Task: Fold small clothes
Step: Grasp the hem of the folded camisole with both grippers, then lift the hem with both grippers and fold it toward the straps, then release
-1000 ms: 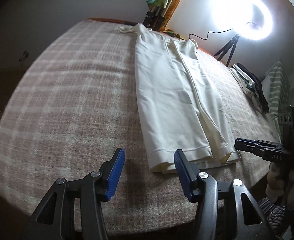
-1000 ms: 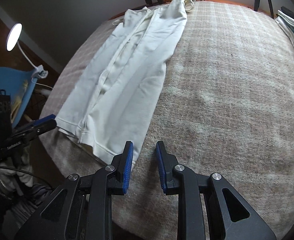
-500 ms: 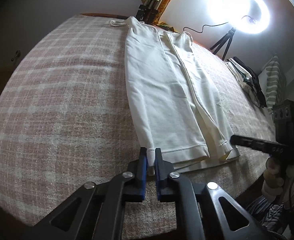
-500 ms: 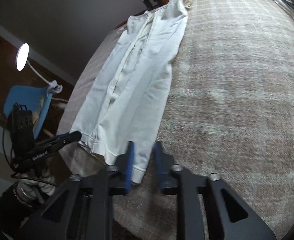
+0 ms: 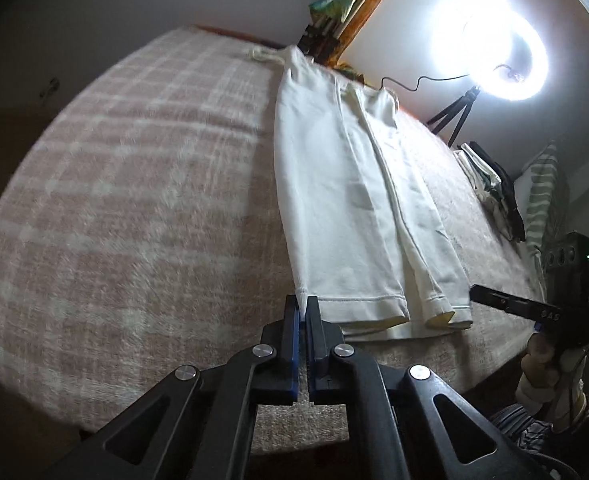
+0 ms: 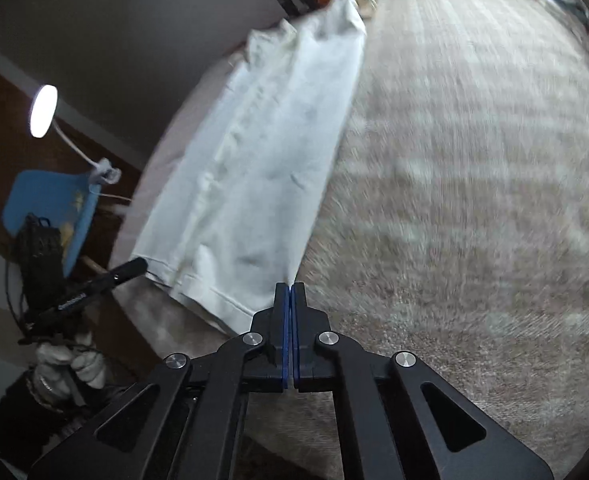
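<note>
Cream-white trousers [image 5: 354,200] lie folded lengthwise on a pink plaid blanket [image 5: 134,200], waistband far, leg hems near me. My left gripper [image 5: 302,306] is shut on the hem's near left corner. In the right wrist view the trousers [image 6: 262,168] run from far centre to near left. My right gripper [image 6: 290,290] is shut on the hem's near right corner. Each gripper also shows in the other's view: the right gripper [image 5: 506,304] at the far hem corner, the left gripper [image 6: 110,278] likewise. The hem looks slightly raised off the blanket.
A bright ring light [image 5: 494,44] on a tripod stands behind the bed. A pile of folded clothes [image 5: 490,188] and a striped pillow [image 5: 542,200] lie at the right edge. A desk lamp [image 6: 44,110] and blue chair [image 6: 50,208] stand left of the bed.
Both grippers moved in to the leg hem and closed on its two corners. One second ago both were open, short of the hem. The right wrist view is now motion-blurred.
</note>
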### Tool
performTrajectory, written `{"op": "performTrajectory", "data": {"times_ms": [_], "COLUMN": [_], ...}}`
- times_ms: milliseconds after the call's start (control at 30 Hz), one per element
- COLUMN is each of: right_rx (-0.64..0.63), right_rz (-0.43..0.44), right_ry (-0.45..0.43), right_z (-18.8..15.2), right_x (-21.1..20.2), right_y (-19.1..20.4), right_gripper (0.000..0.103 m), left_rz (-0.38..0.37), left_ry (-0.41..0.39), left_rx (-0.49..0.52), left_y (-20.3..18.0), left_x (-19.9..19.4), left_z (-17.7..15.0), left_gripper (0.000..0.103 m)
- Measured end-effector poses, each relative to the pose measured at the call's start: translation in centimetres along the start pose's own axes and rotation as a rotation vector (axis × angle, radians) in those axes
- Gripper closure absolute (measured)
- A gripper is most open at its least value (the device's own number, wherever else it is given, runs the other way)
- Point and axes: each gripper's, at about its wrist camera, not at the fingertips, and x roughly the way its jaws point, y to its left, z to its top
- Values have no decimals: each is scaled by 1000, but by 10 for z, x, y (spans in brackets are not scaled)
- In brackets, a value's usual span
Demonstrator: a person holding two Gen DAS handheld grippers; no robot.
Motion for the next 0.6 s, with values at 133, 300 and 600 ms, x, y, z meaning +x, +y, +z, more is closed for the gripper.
{"op": "performTrajectory", "data": {"times_ms": [133,300,600], "right_rx": [-11,13,29], "right_rz": [11,34,90], "right_ry": [-8,37,44], "right_z": [1,-5,-4], "right_x": [0,11,21], "right_y": [-1,-1,6], "right_gripper": [100,84,90], "left_rz": [7,-13,-24], "left_ry": [24,26,57], "left_rx": [2,-6,-31], "left_y": [1,0,6], "left_x": [5,5,15], "left_z": [-2,0,8], "left_gripper": [103,53,98]}}
